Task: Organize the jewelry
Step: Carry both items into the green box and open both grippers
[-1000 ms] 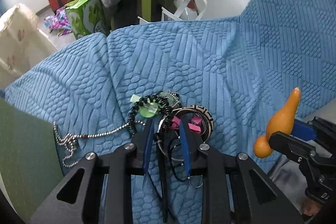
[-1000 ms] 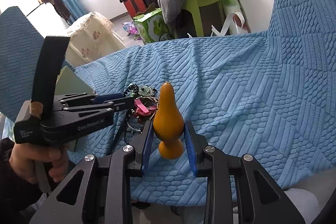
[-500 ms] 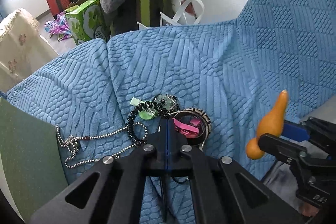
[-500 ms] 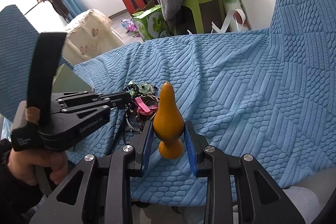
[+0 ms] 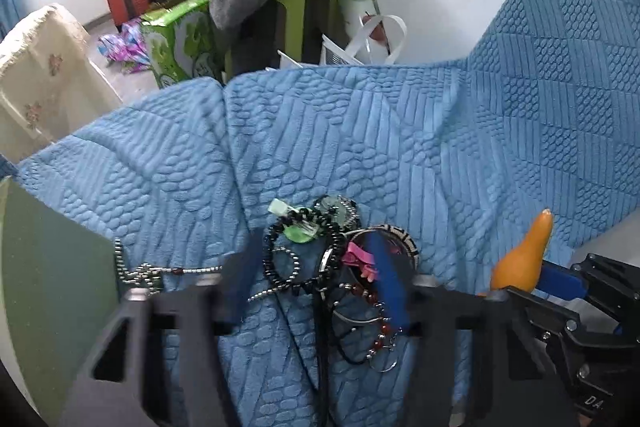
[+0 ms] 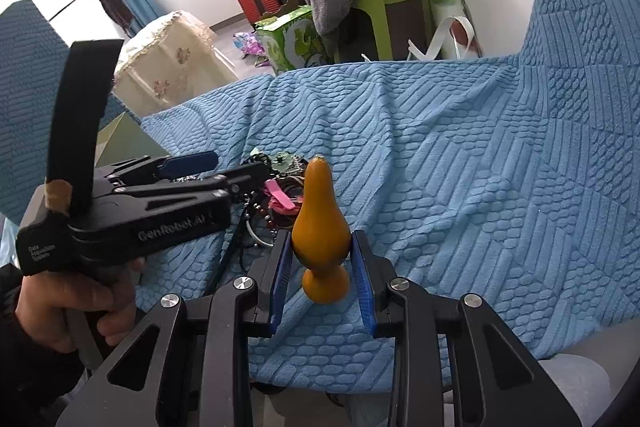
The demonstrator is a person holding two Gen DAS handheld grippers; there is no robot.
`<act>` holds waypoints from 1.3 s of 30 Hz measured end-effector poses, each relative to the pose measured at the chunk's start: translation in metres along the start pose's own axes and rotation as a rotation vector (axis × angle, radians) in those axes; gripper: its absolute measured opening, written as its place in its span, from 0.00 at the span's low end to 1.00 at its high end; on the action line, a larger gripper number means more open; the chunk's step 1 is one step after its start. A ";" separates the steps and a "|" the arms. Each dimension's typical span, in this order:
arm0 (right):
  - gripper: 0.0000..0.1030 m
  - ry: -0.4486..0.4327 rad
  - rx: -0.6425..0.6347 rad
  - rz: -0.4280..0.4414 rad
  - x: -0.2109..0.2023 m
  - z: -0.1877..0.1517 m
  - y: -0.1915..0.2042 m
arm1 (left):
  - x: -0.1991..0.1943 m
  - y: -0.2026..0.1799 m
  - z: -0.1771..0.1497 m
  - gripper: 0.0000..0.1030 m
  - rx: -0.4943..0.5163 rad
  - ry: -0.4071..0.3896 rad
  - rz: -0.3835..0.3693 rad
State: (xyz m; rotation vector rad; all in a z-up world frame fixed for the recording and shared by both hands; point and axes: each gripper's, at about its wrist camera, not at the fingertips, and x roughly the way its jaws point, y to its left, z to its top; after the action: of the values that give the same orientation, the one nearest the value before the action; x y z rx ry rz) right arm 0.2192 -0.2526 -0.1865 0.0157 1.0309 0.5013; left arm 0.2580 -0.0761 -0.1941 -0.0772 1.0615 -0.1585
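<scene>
A tangle of jewelry (image 5: pixel 320 255) lies on the blue quilted cover (image 5: pixel 440 147): a black bead bracelet, a patterned bangle (image 5: pixel 408 239), a pink clip (image 5: pixel 358 261), a red bead strand and a silver ball chain (image 5: pixel 140 273). My left gripper (image 5: pixel 316 279) is open, its blue pads either side of the pile, blurred by motion. My right gripper (image 6: pixel 320 271) is shut on an orange gourd-shaped stand (image 6: pixel 320 223), held upright just right of the pile. The stand also shows in the left wrist view (image 5: pixel 520 259).
A green box lid or board (image 5: pixel 48 287) lies at the left. Beyond the cover's far edge are a green stool (image 5: pixel 304 11) piled with grey clothes, a green carton (image 5: pixel 180 39), suitcases and a cream-covered seat (image 5: pixel 36 75).
My left gripper closed half a second ago and has now opened wide over the jewelry pile. The right gripper holds the gourd stand steady.
</scene>
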 end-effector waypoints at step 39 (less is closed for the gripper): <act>0.27 -0.232 -0.119 0.015 -0.111 0.076 0.115 | -0.211 0.051 0.013 0.08 -0.087 -0.290 -0.020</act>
State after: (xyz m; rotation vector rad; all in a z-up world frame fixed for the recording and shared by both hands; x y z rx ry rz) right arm 0.1910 -0.1792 -0.0282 -0.0242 0.7739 0.5602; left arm 0.1735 0.0095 -0.0126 -0.1839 0.7786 -0.1148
